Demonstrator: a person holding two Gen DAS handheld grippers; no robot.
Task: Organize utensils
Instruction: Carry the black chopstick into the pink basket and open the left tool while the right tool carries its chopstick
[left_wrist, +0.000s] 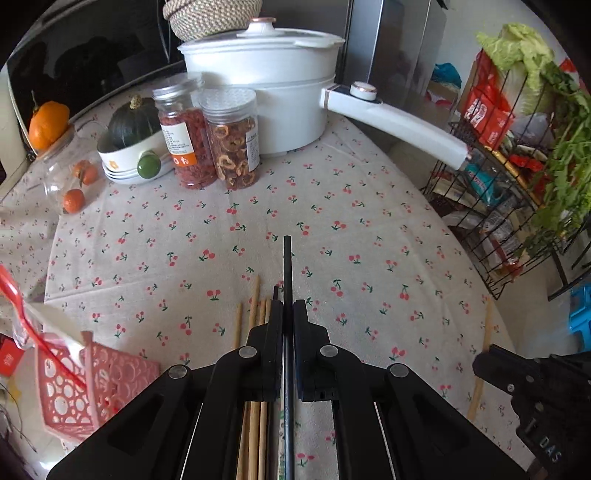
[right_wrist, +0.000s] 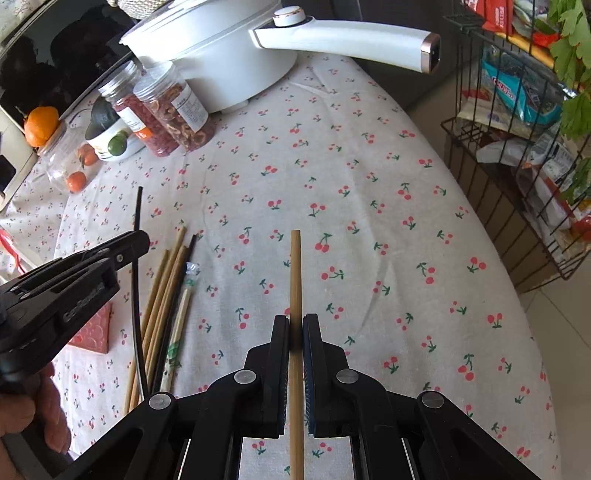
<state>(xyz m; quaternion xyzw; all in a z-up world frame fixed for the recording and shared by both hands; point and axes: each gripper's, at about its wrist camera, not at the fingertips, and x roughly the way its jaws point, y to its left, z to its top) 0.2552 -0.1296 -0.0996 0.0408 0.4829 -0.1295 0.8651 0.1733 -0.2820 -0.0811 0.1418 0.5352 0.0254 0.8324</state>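
My left gripper (left_wrist: 288, 306) is shut on a black chopstick (left_wrist: 287, 266) and holds it above the cherry-print tablecloth; the stick also shows in the right wrist view (right_wrist: 137, 236). My right gripper (right_wrist: 295, 319) is shut on a wooden chopstick (right_wrist: 295, 266), also held above the cloth, to the right of the left gripper (right_wrist: 142, 240). Several wooden chopsticks (right_wrist: 162, 295) and a wrapped pair (right_wrist: 181, 321) lie in a loose bundle on the cloth under the left gripper. A pink perforated utensil basket (left_wrist: 85, 391) lies at the lower left.
At the back stand a white pot (left_wrist: 266, 88) with a long handle (left_wrist: 399, 125), two jars (left_wrist: 207, 136), a bowl with a squash (left_wrist: 129, 147) and small oranges (left_wrist: 74, 201). A black wire rack (left_wrist: 517, 192) with packets and greens stands off the table's right edge.
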